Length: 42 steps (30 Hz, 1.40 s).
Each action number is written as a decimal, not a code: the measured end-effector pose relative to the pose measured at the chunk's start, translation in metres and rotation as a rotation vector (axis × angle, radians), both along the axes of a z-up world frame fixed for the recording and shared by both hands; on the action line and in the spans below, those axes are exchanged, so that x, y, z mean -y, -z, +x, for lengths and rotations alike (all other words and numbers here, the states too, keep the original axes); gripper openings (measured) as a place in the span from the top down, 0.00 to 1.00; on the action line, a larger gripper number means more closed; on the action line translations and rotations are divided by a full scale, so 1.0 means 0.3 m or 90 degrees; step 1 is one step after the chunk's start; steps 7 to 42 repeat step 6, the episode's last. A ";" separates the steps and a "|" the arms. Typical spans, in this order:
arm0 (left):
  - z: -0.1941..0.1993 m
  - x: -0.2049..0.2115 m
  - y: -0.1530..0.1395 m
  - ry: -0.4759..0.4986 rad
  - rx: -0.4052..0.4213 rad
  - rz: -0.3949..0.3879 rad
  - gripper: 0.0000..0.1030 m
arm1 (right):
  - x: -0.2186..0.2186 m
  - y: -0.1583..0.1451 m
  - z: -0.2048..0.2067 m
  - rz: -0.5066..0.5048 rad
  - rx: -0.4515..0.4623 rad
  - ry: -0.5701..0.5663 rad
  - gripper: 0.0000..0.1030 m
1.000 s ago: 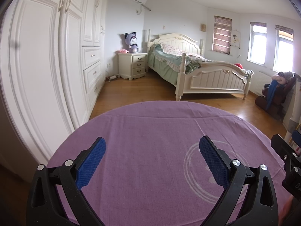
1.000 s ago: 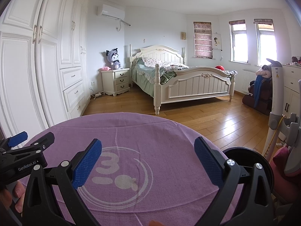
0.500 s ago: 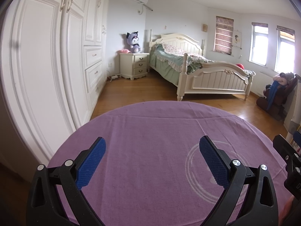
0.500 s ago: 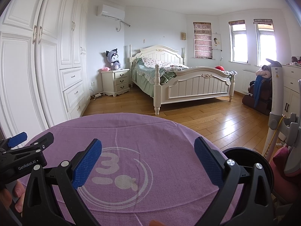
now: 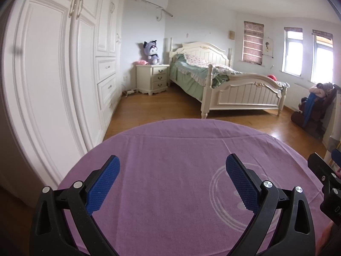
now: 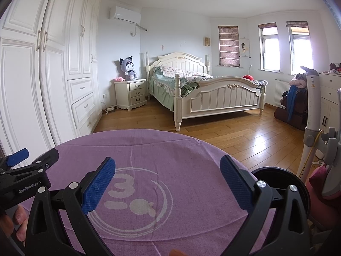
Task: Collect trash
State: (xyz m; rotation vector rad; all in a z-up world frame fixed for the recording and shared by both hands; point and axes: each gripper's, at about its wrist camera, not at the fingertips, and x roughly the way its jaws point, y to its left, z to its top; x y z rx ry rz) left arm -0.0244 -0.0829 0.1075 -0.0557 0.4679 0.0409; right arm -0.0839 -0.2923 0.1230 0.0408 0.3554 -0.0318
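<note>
No piece of trash shows in either view. A round table under a purple cloth point(image 5: 170, 140) fills the foreground, with a white printed ring and a "3" point(image 6: 121, 186) on it. My left gripper point(image 5: 172, 162) hovers open over the cloth's left half, nothing between its blue pads. My right gripper point(image 6: 167, 162) is open too, above the printed ring, and holds nothing. A black round bin point(image 6: 277, 173) stands low beside the table's right edge, just past the right finger. Each gripper appears at the edge of the other's view: the left gripper point(image 6: 27, 170) and the right gripper point(image 5: 328, 177).
A white wardrobe point(image 5: 53, 85) lines the left wall close to the table. Beyond lie wood floor point(image 6: 234, 134), a cream bed point(image 6: 213, 98) and a nightstand point(image 6: 131, 93). A white stand point(image 6: 312, 115) and a dresser are at the right. A person's hand point(image 6: 19, 221) holds the left gripper.
The left wrist view has drifted very slightly. Both grippers stay open over the cloth and nothing else has moved.
</note>
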 end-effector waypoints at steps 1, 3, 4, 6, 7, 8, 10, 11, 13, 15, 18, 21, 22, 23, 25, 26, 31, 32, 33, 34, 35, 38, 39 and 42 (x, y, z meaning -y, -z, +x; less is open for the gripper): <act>0.000 -0.003 -0.001 0.002 0.000 -0.002 0.05 | 0.000 0.000 -0.001 0.000 0.000 0.001 0.05; 0.004 -0.013 -0.001 0.001 -0.001 -0.008 0.05 | -0.005 -0.001 0.003 -0.002 -0.004 0.002 0.05; 0.006 -0.016 -0.001 0.000 -0.001 -0.011 0.05 | -0.008 -0.004 0.007 -0.004 -0.006 0.002 0.05; 0.009 -0.023 -0.001 0.001 -0.003 -0.019 0.05 | -0.010 -0.007 0.009 -0.006 -0.006 0.002 0.05; 0.009 -0.023 -0.001 0.001 -0.003 -0.019 0.05 | -0.010 -0.007 0.009 -0.006 -0.006 0.002 0.05; 0.009 -0.023 -0.001 0.001 -0.003 -0.019 0.05 | -0.010 -0.007 0.009 -0.006 -0.006 0.002 0.05; 0.009 -0.023 -0.001 0.001 -0.003 -0.019 0.05 | -0.010 -0.007 0.009 -0.006 -0.006 0.002 0.05; 0.009 -0.023 -0.001 0.001 -0.003 -0.019 0.05 | -0.010 -0.007 0.009 -0.006 -0.006 0.002 0.05; 0.009 -0.023 -0.001 0.001 -0.003 -0.019 0.05 | -0.010 -0.007 0.009 -0.006 -0.006 0.002 0.05; 0.009 -0.023 -0.001 0.001 -0.003 -0.019 0.05 | -0.010 -0.007 0.009 -0.006 -0.006 0.002 0.05; 0.009 -0.023 -0.001 0.001 -0.003 -0.019 0.05 | -0.010 -0.007 0.009 -0.006 -0.006 0.002 0.05; 0.009 -0.023 -0.001 0.001 -0.003 -0.019 0.05 | -0.010 -0.007 0.009 -0.006 -0.006 0.002 0.05; 0.009 -0.023 -0.001 0.001 -0.003 -0.019 0.05 | -0.010 -0.007 0.009 -0.006 -0.006 0.002 0.05; 0.009 -0.023 -0.001 0.001 -0.003 -0.019 0.05 | -0.010 -0.007 0.009 -0.006 -0.006 0.002 0.05; 0.009 -0.023 -0.001 0.001 -0.003 -0.019 0.05 | -0.010 -0.007 0.009 -0.006 -0.006 0.002 0.05; 0.009 -0.023 -0.001 0.001 -0.003 -0.019 0.05 | -0.010 -0.007 0.009 -0.006 -0.006 0.002 0.05; 0.009 -0.023 -0.001 0.001 -0.003 -0.019 0.05 | -0.010 -0.007 0.009 -0.006 -0.006 0.002 0.05; 0.009 -0.023 -0.001 0.001 -0.003 -0.019 0.05 | -0.010 -0.007 0.009 -0.006 -0.006 0.002 0.05; 0.009 -0.023 -0.001 0.001 -0.003 -0.019 0.05 | -0.010 -0.007 0.009 -0.006 -0.006 0.002 0.05; 0.009 -0.023 -0.001 0.001 -0.003 -0.019 0.05 | -0.010 -0.007 0.009 -0.006 -0.006 0.002 0.05; 0.009 -0.023 -0.001 0.001 -0.003 -0.019 0.05 | -0.010 -0.007 0.009 -0.006 -0.006 0.002 0.05; 0.009 -0.023 -0.001 0.001 -0.003 -0.019 0.05 | -0.010 -0.007 0.009 -0.006 -0.006 0.002 0.05; 0.009 -0.023 -0.001 0.001 -0.003 -0.019 0.05 | -0.010 -0.007 0.009 -0.006 -0.006 0.002 0.05; 0.009 -0.023 -0.001 0.001 -0.003 -0.019 0.05 | -0.010 -0.007 0.009 -0.006 -0.006 0.002 0.05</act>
